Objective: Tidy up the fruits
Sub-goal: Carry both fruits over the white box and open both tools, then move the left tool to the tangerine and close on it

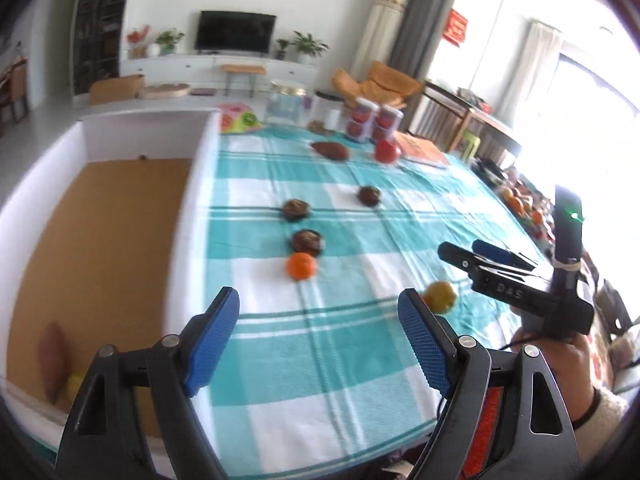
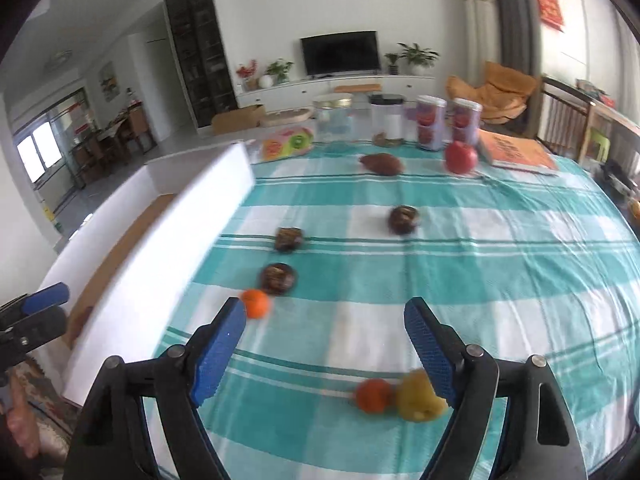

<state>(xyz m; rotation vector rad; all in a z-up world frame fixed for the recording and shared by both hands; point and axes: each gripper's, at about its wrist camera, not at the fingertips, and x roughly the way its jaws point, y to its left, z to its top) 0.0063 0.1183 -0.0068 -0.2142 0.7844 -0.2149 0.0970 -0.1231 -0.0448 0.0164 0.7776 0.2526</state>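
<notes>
fruits lie spread out on the checked tablecloth (image 2: 500, 280), and a few are in the white box (image 1: 188, 200) on the left side of the table. the box has a brown floor, and a long sweet potato (image 1: 54, 356) and something small and yellow (image 1: 74, 386) lie in its near corner, so this looks like the place where things get put away.

the left gripper (image 1: 318, 344) hangs over the cloth just beside the box wall. its blue fingers are wide apart and hold nothing. the right gripper (image 2: 324, 350) is also spread wide and empty. it sits low over the near edge of the cloth, close to a small orange (image 2: 374, 395) and a yellow fruit (image 2: 420, 398) that touch each other. it is probably there to pick one of them up next.

farther out, another orange (image 2: 256, 303) sits next to three dark round things (image 2: 278, 278) in a loose line. they are too blurry to name. near the far edge are a second sweet potato (image 2: 382, 164) and a big red fruit (image 2: 461, 157), with jars (image 2: 430, 122) and a book (image 2: 516, 152) behind them.

the yellow fruit is smeared and partly behind the right gripper's finger, so its kind is hard to tell. the box's near wall is cut off in the left view, and in the right view its wall hides what is inside.
</notes>
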